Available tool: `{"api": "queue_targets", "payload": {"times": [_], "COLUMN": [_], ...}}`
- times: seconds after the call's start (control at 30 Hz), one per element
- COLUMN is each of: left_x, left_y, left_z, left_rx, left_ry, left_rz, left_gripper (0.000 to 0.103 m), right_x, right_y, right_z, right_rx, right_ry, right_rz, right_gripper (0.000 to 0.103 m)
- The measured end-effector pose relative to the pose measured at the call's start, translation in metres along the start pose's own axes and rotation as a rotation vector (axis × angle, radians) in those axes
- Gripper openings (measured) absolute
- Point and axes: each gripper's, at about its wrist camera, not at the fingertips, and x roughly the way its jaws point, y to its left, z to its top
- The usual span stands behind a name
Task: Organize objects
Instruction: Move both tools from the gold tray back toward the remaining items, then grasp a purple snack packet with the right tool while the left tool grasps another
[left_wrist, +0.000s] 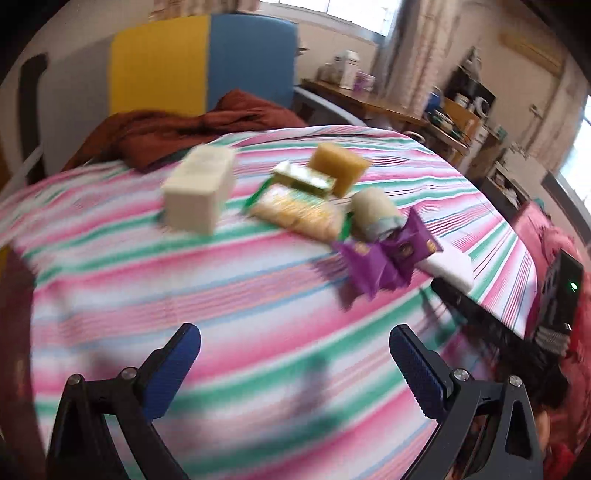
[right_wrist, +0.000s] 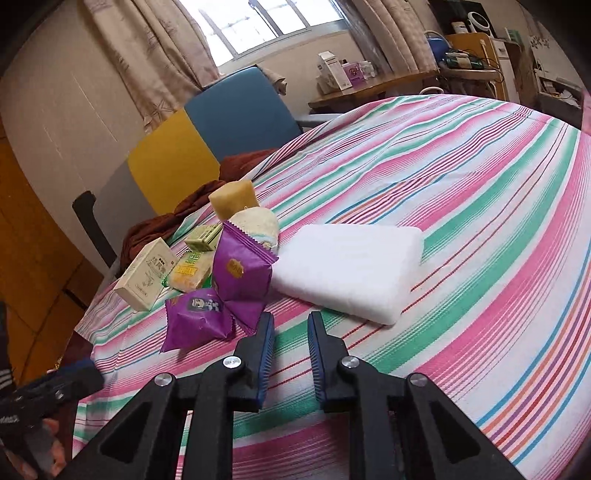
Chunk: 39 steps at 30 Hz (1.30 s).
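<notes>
A cluster of things lies on the striped bedspread (right_wrist: 461, 206): a cream box (right_wrist: 146, 273), a small green box (right_wrist: 205, 236), a yellow cracker packet (right_wrist: 190, 273), a tan sponge (right_wrist: 234, 197), a rolled cloth (right_wrist: 258, 225), two purple packets (right_wrist: 240, 269) and a white foam block (right_wrist: 351, 273). My right gripper (right_wrist: 291, 325) hovers just in front of the purple packets and the foam block. Its jaws stand close together with a narrow gap and nothing between them. My left gripper (left_wrist: 295, 339) is wide open over bare bedspread, well short of the cream box (left_wrist: 199, 192) and purple packets (left_wrist: 388, 258).
A brown blanket (left_wrist: 177, 129) is bunched at the bed's far edge, before a yellow and blue chair (left_wrist: 199, 59). A wooden desk (right_wrist: 373, 86) with boxes stands beyond. A hand (right_wrist: 37, 443) shows at the lower left of the right wrist view.
</notes>
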Motion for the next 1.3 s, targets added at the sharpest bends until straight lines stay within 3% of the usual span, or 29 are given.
{"api": "queue_targets", "payload": {"times": [0.13, 0.27, 0.33, 0.4, 0.43, 0.53, 0.77, 0.87, 0.93, 1.0, 1.07, 1.17, 1.3], "left_x": [0.032, 0.056, 0.063, 0.07, 0.074, 0.075, 0.063, 0.05, 0.046, 0.041, 0.039, 0.039, 0.04], "left_y": [-0.026, -0.038, -0.043, -0.053, -0.057, -0.052, -0.025, -0.01, 0.004, 0.014, 0.017, 0.018, 0.016], "left_z": [0.024, 0.042, 0.047, 0.045, 0.042, 0.039, 0.023, 0.01, 0.005, 0.002, -0.001, -0.002, -0.005], "left_rx": [0.091, 0.117, 0.131, 0.2, 0.233, 0.223, 0.168, 0.122, 0.066, 0.018, -0.003, -0.003, 0.017], "left_ry": [0.006, 0.001, -0.019, -0.018, -0.01, -0.013, -0.032, -0.055, -0.064, -0.069, -0.071, -0.073, -0.074], "left_rz": [-0.045, -0.04, -0.067, -0.098, -0.1, -0.132, -0.126, -0.106, -0.105, -0.103, -0.107, -0.103, -0.084], "left_gripper": [0.103, 0.102, 0.097, 0.074, 0.07, 0.039, 0.039, 0.039, 0.039, 0.04, 0.04, 0.04, 0.04], "right_x": [0.001, 0.001, 0.001, 0.001, 0.001, 0.0, -0.001, -0.002, -0.002, -0.002, 0.003, 0.035, 0.038], "right_y": [0.001, 0.002, 0.002, 0.002, 0.001, 0.001, 0.002, 0.011, 0.02, 0.032, 0.045, 0.054, 0.053], "right_z": [-0.002, -0.003, -0.004, -0.004, -0.004, -0.005, -0.005, -0.003, 0.002, 0.013, 0.025, 0.037, 0.034], "right_rx": [-0.012, -0.017, -0.022, -0.022, -0.022, -0.024, -0.038, -0.079, -0.111, -0.149, -0.199, -0.228, -0.218], "right_ry": [-0.011, -0.025, -0.03, -0.034, -0.035, -0.039, -0.034, -0.022, -0.021, -0.042, -0.041, 0.071, 0.047], "right_rz": [0.01, 0.013, 0.011, 0.013, 0.014, 0.015, 0.006, -0.023, -0.045, -0.034, -0.03, -0.089, -0.056], "right_gripper": [0.02, 0.02, 0.02, 0.02, 0.02, 0.02, 0.023, 0.033, 0.045, 0.046, 0.046, 0.047, 0.036]}}
